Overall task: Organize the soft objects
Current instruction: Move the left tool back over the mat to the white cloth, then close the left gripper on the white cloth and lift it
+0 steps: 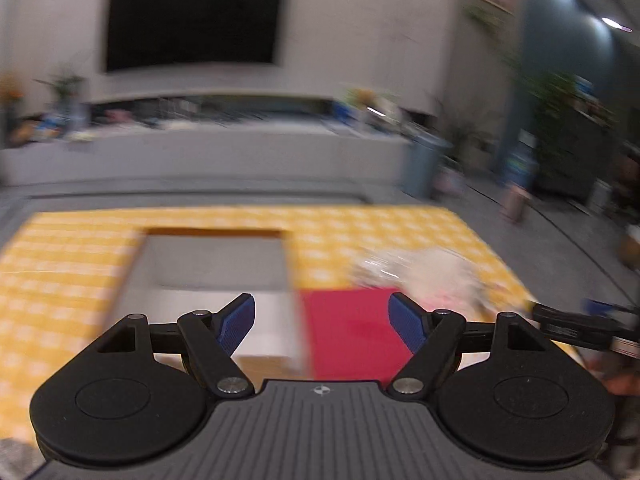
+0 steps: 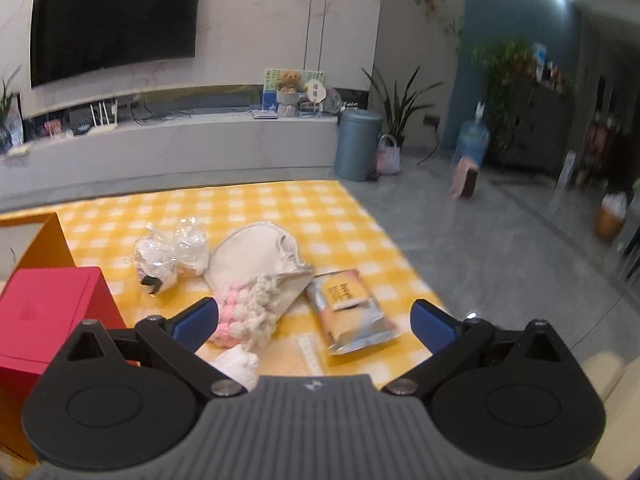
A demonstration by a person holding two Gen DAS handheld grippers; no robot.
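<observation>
In the right wrist view a cream cloth bag with pink and white pom-poms [image 2: 256, 276] lies on the yellow checked tablecloth [image 2: 280, 208]. Left of it sit clear-wrapped white soft bundles [image 2: 172, 252]. A tissue pack [image 2: 348, 312] lies to its right, and a white fluffy item [image 2: 238, 364] sits close under the gripper. My right gripper [image 2: 316, 324] is open and empty above them. My left gripper [image 1: 322, 326] is open and empty above a red box [image 1: 352, 332]; that view is blurred, and the soft pile [image 1: 424, 276] shows to the right.
An orange box with a grey inside [image 1: 212, 260] stands left of the red box [image 2: 48, 312]. The cloth's right edge drops to a grey floor [image 2: 480, 248]. A TV wall, a low shelf and a bin [image 2: 356, 148] stand behind.
</observation>
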